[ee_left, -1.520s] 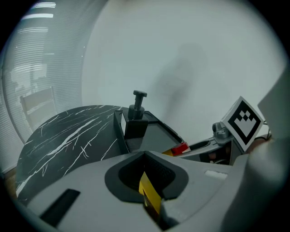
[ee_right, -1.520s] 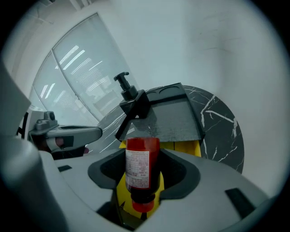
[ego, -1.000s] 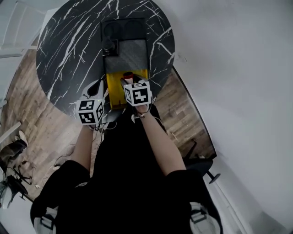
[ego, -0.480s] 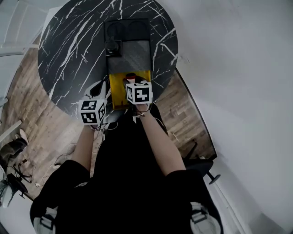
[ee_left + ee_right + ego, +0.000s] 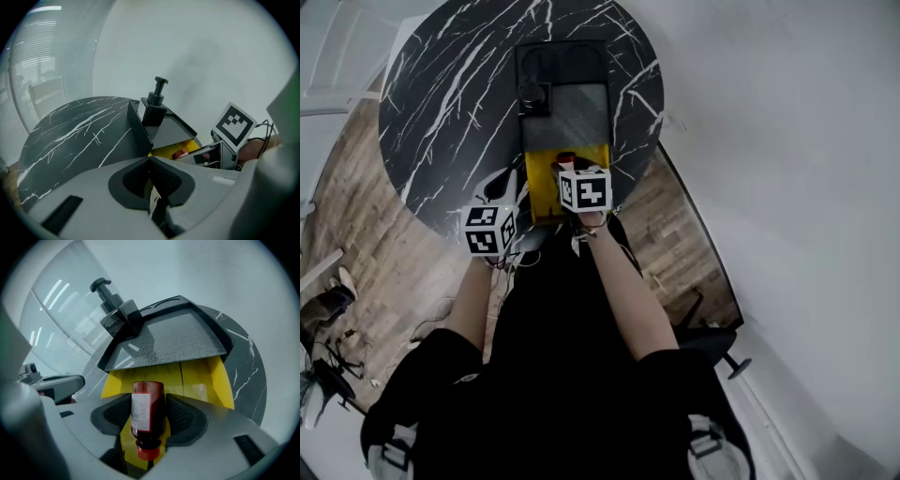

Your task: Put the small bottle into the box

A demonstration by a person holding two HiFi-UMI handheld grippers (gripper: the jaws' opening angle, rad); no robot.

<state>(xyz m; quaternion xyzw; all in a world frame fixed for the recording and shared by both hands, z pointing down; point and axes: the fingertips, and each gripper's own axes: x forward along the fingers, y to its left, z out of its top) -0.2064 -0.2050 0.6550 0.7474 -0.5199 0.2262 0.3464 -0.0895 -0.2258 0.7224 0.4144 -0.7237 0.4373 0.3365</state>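
R gripper (image 5: 149,414) is being held fwd over the near end of the box (image 5: 565,112). R forearm (image 5: 623,291) is being stretched out straight from the body, bare below a black sleeve. The small bottle (image 5: 143,404) is being clamped betw. the pads, lying along the jaws w/ red cap toward the camera and base toward the box. Jaws are being held fairly wide round it. Bottle is being held over the yellow flap (image 5: 206,376) at the box's near end, in front of the grey lid panel (image 5: 173,341). Contact w/ the flap can't be told. A black pump bottle (image 5: 112,305) is being seen upright at the box's L side, toward its far end.

L gripper (image 5: 150,168) is being held nearer the body, just L of the box, at the near rim of the round black marbled desk (image 5: 441,103). L forearm (image 5: 469,300) is being angled slightly outward. Its jaws are being held together, pads meeting, nothing betw. them.
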